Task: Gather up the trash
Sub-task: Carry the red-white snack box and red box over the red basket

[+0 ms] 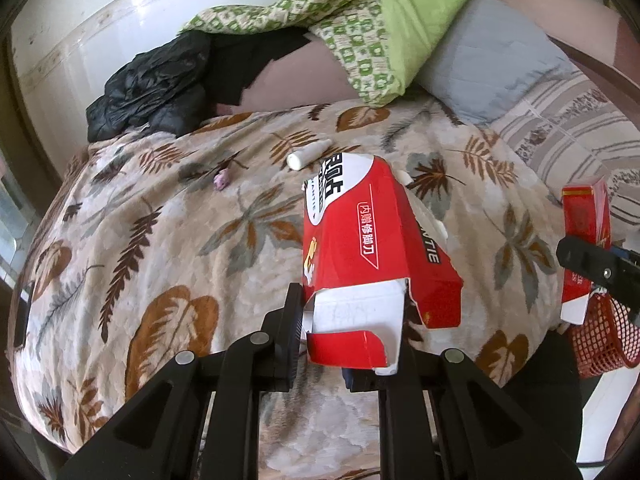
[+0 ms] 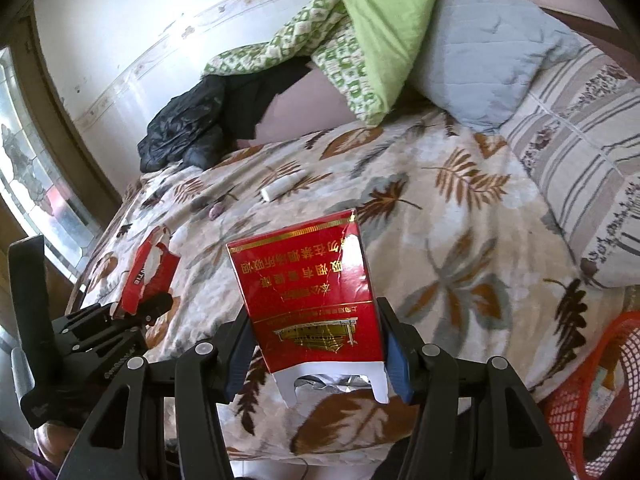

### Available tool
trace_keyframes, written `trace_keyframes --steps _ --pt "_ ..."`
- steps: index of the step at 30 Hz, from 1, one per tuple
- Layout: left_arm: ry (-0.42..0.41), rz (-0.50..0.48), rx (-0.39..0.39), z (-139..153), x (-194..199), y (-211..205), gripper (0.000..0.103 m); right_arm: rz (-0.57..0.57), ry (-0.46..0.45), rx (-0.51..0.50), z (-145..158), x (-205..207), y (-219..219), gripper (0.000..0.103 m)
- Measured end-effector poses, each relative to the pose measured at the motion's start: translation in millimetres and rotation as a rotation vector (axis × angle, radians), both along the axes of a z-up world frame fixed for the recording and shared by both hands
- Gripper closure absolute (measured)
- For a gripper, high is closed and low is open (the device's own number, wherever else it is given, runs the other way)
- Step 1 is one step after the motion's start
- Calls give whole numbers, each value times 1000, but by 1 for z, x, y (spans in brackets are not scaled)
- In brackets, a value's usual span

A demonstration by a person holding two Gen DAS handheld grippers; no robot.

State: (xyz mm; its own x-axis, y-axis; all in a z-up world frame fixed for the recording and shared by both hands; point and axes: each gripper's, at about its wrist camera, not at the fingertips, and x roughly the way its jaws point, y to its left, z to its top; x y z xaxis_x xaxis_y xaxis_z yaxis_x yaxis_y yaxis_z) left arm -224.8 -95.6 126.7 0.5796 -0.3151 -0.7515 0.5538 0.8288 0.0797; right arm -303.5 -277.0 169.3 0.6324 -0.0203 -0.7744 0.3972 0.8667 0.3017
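Left wrist view: the left gripper (image 1: 346, 344) is clamped on the torn near end of a red and white carton (image 1: 360, 248), which sticks out away from the camera above the leaf-print blanket (image 1: 160, 240). In the right wrist view, the right gripper (image 2: 318, 354) has its blue-padded fingers (image 2: 396, 356) pressed against both sides of a red cigarette pack (image 2: 308, 300), held upright with its opened bottom flap toward the lens.

Both pieces of trash are lifted off the bed, so the step in hand looks like carrying them to the bin. The red mesh basket (image 2: 600, 384) sits at the near right, just off the bed's edge. The next move calls for swinging the right gripper to the right over the basket's rim before letting go, with the left one following, or waiting so the two tools do not collide.

More litter lies farther out on the blanket: a small white bottle (image 1: 308, 154) on its side and a small purplish scrap (image 1: 221, 179) to its left. Beyond them are a black jacket (image 1: 148, 88), a green patterned quilt (image 1: 340, 20) and a grey-blue pillow (image 1: 488, 56).

The basket is cut off by the frame in both views, and its contents are hard to make out through the mesh. What the purplish scrap is cannot be told.
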Motion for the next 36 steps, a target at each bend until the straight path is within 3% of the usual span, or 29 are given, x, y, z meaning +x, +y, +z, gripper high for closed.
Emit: trace_keyframes --steps 36 --pt "-16 -292 66 -6 -52 -104 88 -246 40 -16 1 -78 -78 43"
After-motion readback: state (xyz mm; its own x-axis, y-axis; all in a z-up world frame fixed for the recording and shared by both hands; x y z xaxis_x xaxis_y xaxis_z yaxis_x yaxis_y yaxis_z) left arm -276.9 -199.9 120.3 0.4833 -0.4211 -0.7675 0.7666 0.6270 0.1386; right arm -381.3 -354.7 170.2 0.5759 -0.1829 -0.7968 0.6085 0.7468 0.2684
